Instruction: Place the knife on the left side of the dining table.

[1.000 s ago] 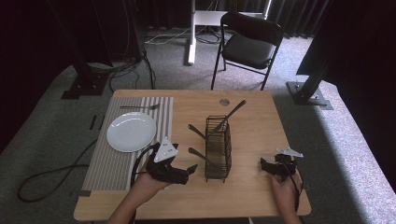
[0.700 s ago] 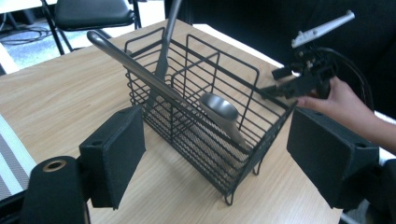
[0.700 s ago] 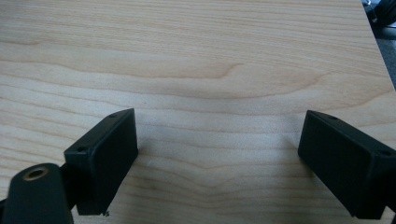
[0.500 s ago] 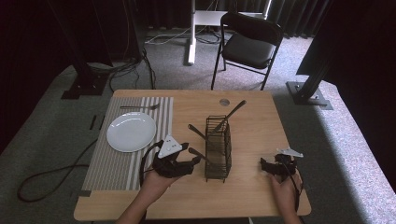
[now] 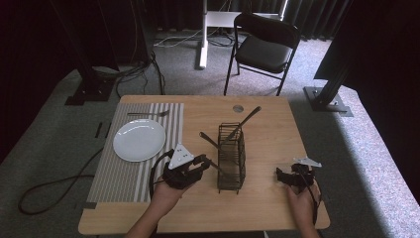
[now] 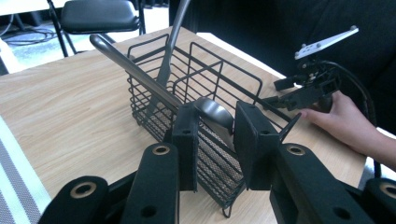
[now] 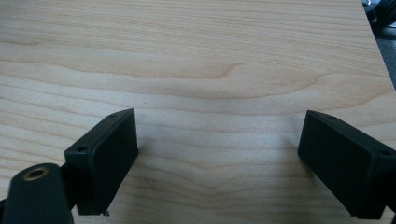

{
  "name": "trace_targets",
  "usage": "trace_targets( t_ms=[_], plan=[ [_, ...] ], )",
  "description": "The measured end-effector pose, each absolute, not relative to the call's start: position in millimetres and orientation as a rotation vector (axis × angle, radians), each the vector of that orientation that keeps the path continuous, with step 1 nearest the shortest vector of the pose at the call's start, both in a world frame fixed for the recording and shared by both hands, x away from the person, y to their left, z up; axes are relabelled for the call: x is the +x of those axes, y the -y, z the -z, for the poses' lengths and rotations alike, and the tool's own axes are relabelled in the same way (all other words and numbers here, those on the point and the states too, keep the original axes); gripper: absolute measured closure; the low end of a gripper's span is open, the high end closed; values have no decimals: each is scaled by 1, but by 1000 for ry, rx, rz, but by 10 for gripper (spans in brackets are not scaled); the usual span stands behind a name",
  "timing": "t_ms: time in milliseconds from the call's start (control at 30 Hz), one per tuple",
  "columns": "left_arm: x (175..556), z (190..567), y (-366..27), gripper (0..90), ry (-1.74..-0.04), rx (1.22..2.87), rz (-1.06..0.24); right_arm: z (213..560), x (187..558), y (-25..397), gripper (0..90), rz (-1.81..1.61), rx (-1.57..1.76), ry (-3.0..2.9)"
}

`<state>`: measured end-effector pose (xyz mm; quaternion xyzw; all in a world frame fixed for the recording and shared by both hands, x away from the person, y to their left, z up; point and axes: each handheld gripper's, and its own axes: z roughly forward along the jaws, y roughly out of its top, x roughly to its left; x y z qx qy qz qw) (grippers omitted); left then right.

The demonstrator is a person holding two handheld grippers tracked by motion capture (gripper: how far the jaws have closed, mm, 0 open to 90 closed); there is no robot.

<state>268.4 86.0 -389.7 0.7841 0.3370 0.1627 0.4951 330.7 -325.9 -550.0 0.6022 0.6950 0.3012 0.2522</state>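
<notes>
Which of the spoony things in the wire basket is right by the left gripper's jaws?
The utensil leaning out of the basket's near end, its rounded tip between the left gripper's jaws. The others lean away at the far end.

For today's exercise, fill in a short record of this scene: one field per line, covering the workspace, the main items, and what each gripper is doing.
Surface: wooden table
Centre item: black wire basket, upright, with utensils leaning out of it
Nearest utensil: spoon, its bowl end between the left jaws
Left gripper: at the basket's near end, jaws apart around the spoon end, not clamped
Right gripper: jaws wide apart over bare wood, holding nothing
Left side: striped placemat with a white plate and a fork beyond it
</notes>
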Motion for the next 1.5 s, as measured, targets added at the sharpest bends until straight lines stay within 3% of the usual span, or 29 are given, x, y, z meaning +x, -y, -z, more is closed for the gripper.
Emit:
trace_targets(
  t_ms=[300,800,1500],
  plan=[
    [274,384,-77,713,-827,1899,-394,550,331,326,114,-819,1639,-1889],
    [285,367,-41,757,-689,1910,-352,550,331,326,114,-819,1638,-1890],
    [299,371,-23,775,-594,1852,-317,550,331,326,114,-818,1638,-1891]
  ],
)
